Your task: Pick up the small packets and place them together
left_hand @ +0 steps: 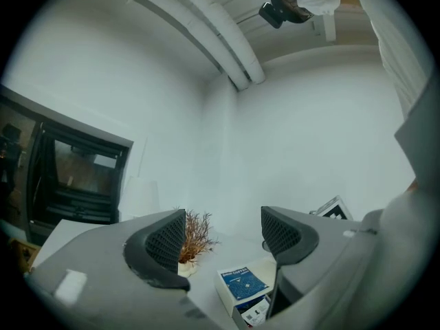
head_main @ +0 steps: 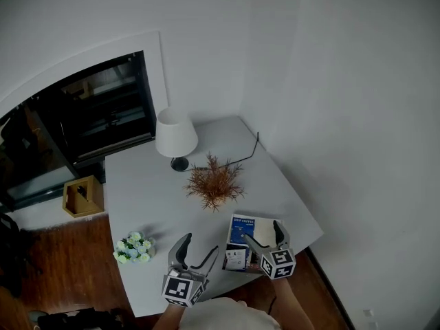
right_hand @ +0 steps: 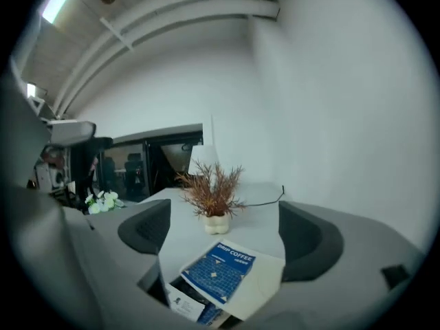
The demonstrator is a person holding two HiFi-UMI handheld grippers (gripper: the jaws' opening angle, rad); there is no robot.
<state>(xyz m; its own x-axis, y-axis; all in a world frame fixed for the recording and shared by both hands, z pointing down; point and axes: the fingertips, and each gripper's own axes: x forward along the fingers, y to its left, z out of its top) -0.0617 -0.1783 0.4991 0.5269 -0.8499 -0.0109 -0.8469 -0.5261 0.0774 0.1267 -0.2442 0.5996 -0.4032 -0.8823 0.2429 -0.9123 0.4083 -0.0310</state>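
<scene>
Two small packets lie touching near the front right corner of the table (head_main: 151, 184). The white packet (head_main: 242, 228) carries a blue DRIP COFFEE panel and overlaps the darker packet (head_main: 235, 258), which has a white label. Behind them stand a dried plant (head_main: 214, 183) and a white lamp (head_main: 176, 137), and a black cable (head_main: 249, 152) runs to the wall. A flower bunch (head_main: 133, 247) sits well to the left. Access to the packets is unobstructed. The right gripper (head_main: 262, 234) hangs just over the packets, jaws wide apart and gripping nothing. The left gripper (head_main: 199, 247) is level beside them, jaws apart and empty.
</scene>
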